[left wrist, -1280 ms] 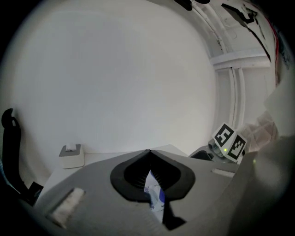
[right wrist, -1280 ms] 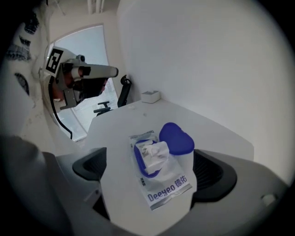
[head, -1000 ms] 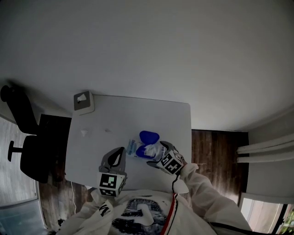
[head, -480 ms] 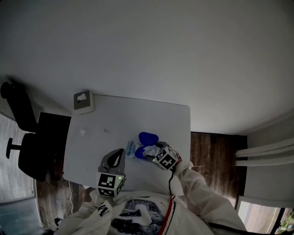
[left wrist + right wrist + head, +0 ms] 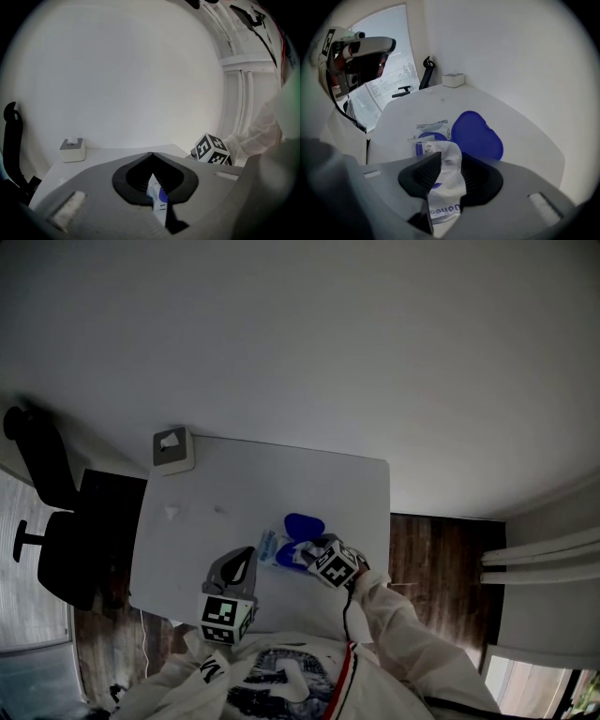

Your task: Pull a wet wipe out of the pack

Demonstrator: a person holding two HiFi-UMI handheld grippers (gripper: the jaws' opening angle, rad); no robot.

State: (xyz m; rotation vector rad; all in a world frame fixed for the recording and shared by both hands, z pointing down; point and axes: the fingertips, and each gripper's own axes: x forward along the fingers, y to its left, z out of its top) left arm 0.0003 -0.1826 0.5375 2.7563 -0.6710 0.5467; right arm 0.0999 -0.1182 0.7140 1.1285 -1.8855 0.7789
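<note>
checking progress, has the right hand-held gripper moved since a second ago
Yes, the right hand-held gripper moved towards the open blue plastic lid, jaws closing round a white wet wipe.

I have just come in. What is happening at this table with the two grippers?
A person at a white table holds a gripper in each hand. The left gripper is shut on one end of the wipe pack, whose blue lid stands open. The right gripper is closing its jaws on the wet wipe sticking up from it; it is not pulled out yet.

On the wet-wipe pack (image 5: 431, 125), blurred brand lettering, perhaps "Dehee"; square coded markers on a cube (image 5: 212, 149).
</note>
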